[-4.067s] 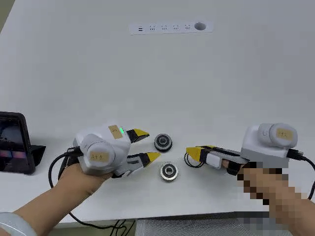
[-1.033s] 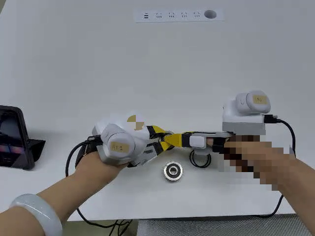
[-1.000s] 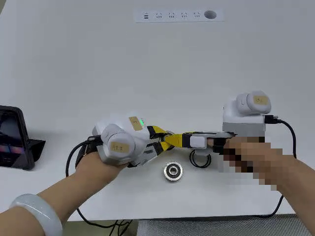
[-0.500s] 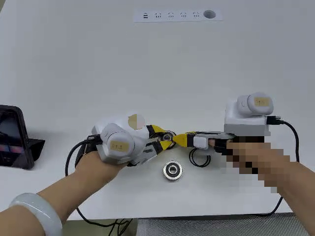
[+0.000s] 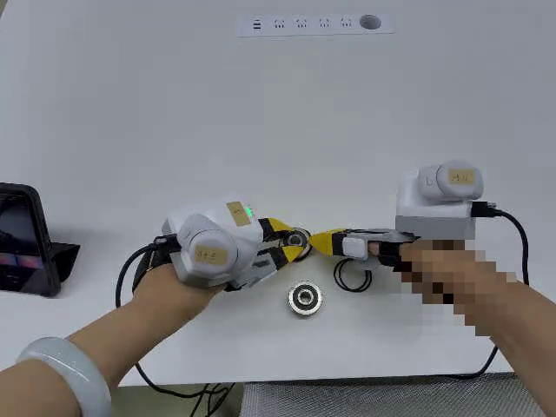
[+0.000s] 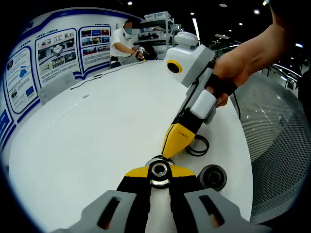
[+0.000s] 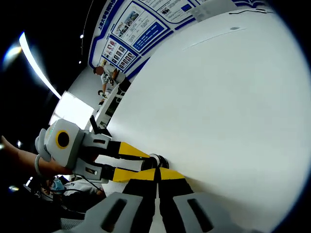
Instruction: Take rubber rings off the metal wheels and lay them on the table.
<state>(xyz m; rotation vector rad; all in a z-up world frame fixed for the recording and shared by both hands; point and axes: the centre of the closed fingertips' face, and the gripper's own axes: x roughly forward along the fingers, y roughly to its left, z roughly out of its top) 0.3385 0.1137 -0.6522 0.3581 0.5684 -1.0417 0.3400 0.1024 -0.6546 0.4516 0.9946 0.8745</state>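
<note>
My left gripper (image 5: pixel 284 241) is shut on a small metal wheel (image 5: pixel 298 239) with a dark rim, held just above the table; in the left gripper view the wheel (image 6: pixel 159 173) sits between the yellow jaw tips. My right gripper (image 5: pixel 323 242) comes in from the right with its jaws shut, and its yellow tip (image 6: pixel 176 139) touches the wheel's rim. Whether it pinches the rubber ring I cannot tell. The right gripper view has the wheel (image 7: pixel 158 160) just past my own shut jaws. A loose black rubber ring (image 5: pixel 352 276) lies on the table under the right gripper.
A second wheel (image 5: pixel 305 298) lies flat on the white table (image 5: pixel 278 130) in front of the grippers. A dark tablet (image 5: pixel 22 239) stands at the left edge. A power strip (image 5: pixel 314 24) lies at the far side. Cables trail off the near edge.
The left gripper picked up the far wheel, and both grippers met over the table. In the last half second the right gripper's tip drew back slightly to the right.
</note>
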